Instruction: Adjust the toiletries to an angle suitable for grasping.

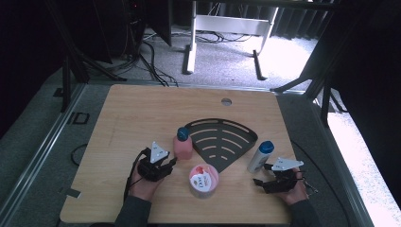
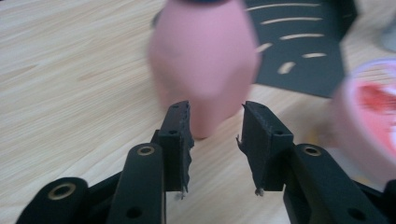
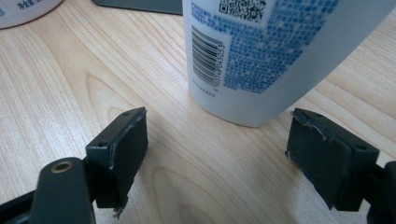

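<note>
Left tongs [image 2: 215, 135] stand released before the pink bottle [image 2: 205, 60]; right tongs [image 3: 219, 154] gape near the white bottle [image 3: 261, 56].

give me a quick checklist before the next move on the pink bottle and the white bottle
1. Left tool lined up with the pink bottle: ok, the bottle stands just beyond the jaw tips.
2. Left tool gripping the pink bottle: not ok, the pads are short of it with a gap between them.
3. Right tool open wide enough for the white bottle: ok, the jaws stand either side of its base without touching.
4. Both bottles upright on the table: ok in the high view.
5. Pink tub out of the left tool's way: cannot tell, it sits close beside it.
6. Black fan-shaped mat free of objects: ok.
</note>
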Tool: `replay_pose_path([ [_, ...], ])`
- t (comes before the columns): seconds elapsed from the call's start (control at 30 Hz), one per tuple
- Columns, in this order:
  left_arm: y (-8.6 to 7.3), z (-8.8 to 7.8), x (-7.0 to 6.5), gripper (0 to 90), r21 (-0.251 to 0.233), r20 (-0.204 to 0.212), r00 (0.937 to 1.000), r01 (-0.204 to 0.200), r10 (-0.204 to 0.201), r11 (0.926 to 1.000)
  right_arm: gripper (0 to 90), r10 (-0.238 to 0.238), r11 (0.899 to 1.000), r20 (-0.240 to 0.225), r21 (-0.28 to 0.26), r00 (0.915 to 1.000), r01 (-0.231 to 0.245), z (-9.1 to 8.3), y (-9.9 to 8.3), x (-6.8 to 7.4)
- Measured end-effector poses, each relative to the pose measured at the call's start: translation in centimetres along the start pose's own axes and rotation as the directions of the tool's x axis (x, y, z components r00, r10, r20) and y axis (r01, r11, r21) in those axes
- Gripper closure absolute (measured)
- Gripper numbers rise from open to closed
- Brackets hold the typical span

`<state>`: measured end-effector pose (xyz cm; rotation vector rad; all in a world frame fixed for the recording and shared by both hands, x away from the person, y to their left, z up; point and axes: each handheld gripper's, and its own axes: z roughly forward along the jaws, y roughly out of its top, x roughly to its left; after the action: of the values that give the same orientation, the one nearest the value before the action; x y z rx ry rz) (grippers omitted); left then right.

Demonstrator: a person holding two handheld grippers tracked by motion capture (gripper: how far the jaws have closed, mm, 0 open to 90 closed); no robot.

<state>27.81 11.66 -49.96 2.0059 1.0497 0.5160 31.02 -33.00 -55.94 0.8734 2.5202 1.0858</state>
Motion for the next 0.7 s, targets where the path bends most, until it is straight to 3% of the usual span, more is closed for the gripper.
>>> replay_pose_path([
  [0.07, 0.4, -0.1, -0.4, 65.4, 0.005, 0.044, 0.999, 0.012, -0.012, 0.9999, 19.7, -0.002, 1.0, -0.002, 0.001, 1.0, 0.002, 0.0, 0.0, 0.0],
  [0.2, 0.9, -0.4, -1.4, 68.4, 0.003, 0.067, 0.9976, -0.019, 0.019, 0.9998, 19.6, -0.002, 1.0, -0.002, 0.003, 1.0, 0.002, 0.0, 0.0, -0.1],
  [0.23, 1.2, -0.6, -1.9, 68.9, -0.008, 0.098, 0.9945, -0.037, 0.038, 0.9993, 19.6, -0.003, 1.0, -0.003, 0.003, 1.0, 0.003, 0.0, 0.0, -0.1],
  [0.4, 1.5, -0.6, -3.0, 67.7, -0.002, 0.152, 0.9862, -0.066, 0.065, 0.9978, 19.2, -0.003, 1.0, -0.005, 0.003, 1.0, 0.003, 0.0, 0.1, -0.1],
  [0.43, 1.5, -0.4, -3.5, 66.6, 0.002, 0.183, 0.9805, -0.073, 0.072, 0.9973, 19.2, 0.006, 1.0, -0.006, 0.001, 1.0, -0.006, 0.0, 0.1, -0.1],
  [0.53, 1.5, -0.2, -3.7, 65.1, 0.005, 0.189, 0.9789, -0.08, 0.077, 0.9968, 19.3, 0.012, 1.0, -0.007, 0.001, 0.9999, -0.012, 0.0, 0.1, -0.1],
  [0.57, 1.3, 0.3, -4.2, 64.0, 0.025, 0.207, 0.9746, -0.092, 0.085, 0.9954, 19.3, 0.035, 0.999, -0.015, 0.003, 0.9993, -0.035, 0.0, 0.3, -0.3],
  [0.7, 1.1, 0.8, -4.5, 63.1, 0.048, 0.223, 0.9707, -0.101, 0.088, 0.9937, 19.2, 0.052, 0.997, -0.02, -0.047, 0.9984, -0.053, -0.4, 0.6, -0.5],
])
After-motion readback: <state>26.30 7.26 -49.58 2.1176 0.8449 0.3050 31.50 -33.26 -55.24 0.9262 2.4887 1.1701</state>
